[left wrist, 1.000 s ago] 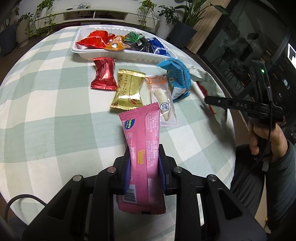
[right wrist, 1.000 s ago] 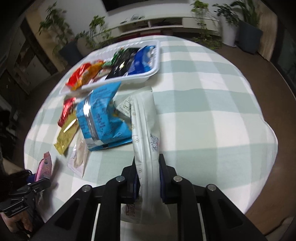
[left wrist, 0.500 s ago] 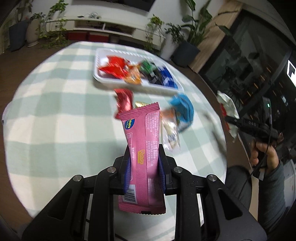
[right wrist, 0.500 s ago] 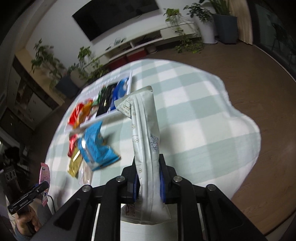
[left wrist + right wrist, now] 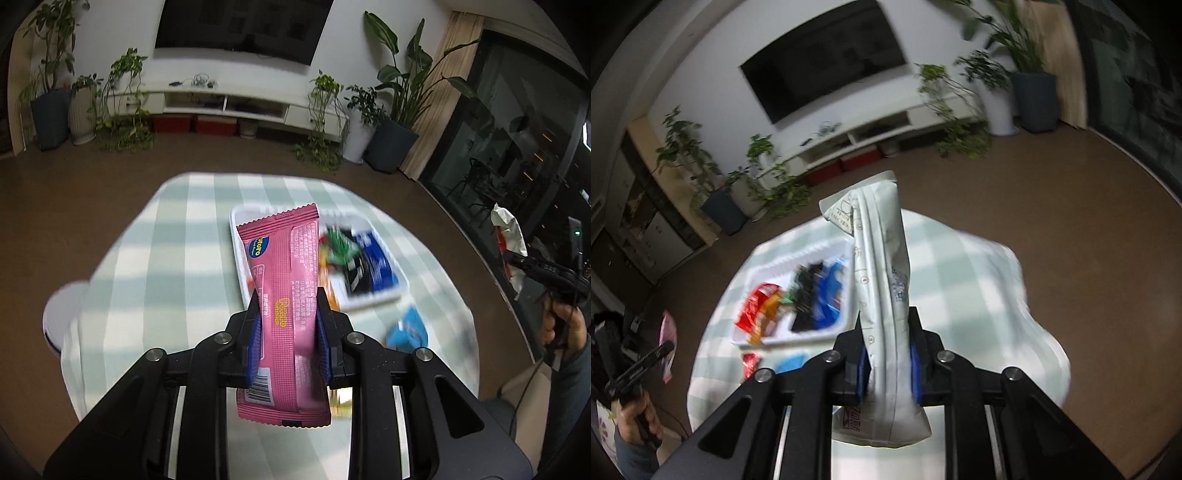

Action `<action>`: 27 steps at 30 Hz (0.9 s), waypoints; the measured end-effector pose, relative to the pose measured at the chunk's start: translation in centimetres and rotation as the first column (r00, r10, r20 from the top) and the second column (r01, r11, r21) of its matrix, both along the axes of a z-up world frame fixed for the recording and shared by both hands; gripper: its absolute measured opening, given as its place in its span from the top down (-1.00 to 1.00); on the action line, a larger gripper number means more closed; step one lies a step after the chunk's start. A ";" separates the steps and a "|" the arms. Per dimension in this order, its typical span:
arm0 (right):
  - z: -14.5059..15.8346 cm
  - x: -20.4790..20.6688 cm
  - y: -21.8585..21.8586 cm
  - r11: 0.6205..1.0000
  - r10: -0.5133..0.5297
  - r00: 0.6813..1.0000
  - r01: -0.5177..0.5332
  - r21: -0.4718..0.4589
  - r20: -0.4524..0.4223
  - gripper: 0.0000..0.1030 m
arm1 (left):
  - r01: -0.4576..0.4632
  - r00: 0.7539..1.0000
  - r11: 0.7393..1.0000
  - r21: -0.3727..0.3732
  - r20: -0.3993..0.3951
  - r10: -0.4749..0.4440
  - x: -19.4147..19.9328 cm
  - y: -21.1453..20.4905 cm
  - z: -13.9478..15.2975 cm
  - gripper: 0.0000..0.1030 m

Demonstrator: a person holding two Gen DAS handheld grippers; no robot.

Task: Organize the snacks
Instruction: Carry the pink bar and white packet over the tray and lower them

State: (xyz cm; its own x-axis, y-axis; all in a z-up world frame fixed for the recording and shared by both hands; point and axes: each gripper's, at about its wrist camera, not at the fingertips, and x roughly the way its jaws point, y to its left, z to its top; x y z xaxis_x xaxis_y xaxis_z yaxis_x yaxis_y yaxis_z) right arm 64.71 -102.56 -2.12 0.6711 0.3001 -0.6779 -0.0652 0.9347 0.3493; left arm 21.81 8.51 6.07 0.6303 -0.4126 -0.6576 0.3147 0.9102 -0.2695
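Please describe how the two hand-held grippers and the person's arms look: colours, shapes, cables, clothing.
Both grippers, left gripper and right gripper, are matte black, angular, with silver screws and blue pads. A green light and thin black cable show on the right one. The sleeve is dark grey.

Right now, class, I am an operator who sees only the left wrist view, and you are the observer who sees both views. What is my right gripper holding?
Observer: The right gripper has its jaws shut on a long white packet that stands up between them.
Operator: My pink packet hides one end of the tray. What lies there?
Observer: A red packet lies at that end of the tray.
Operator: Is anything on the cloth near that end?
Observer: A small red wrapper lies on the cloth, just outside the tray's near rim.
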 end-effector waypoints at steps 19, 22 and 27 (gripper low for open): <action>-5.5 15.2 22.1 0.951 0.307 0.939 -0.308 0.014 -0.157 0.64 | 0.053 0.993 0.994 0.093 -0.107 -0.043 16.7 -7.6 -7.5 0.56; -7.4 16.3 23.0 0.953 0.297 0.935 -0.304 -0.009 -0.194 0.64 | 0.055 0.991 0.993 0.105 -0.128 -0.042 17.5 -8.1 -9.7 0.56; -10.1 17.2 24.0 0.953 0.281 0.927 -0.301 -0.046 -0.249 0.64 | 0.048 0.990 0.994 0.100 -0.140 -0.034 18.0 -8.2 -11.9 0.55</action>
State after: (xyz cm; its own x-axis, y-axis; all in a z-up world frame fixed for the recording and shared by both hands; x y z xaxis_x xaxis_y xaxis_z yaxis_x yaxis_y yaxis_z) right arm 81.93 -78.59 -12.24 0.3801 0.3950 -0.8364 -0.2631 0.9130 0.3116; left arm 39.81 0.33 -5.83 0.5148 -0.3624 -0.7770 0.3190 0.9222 -0.2187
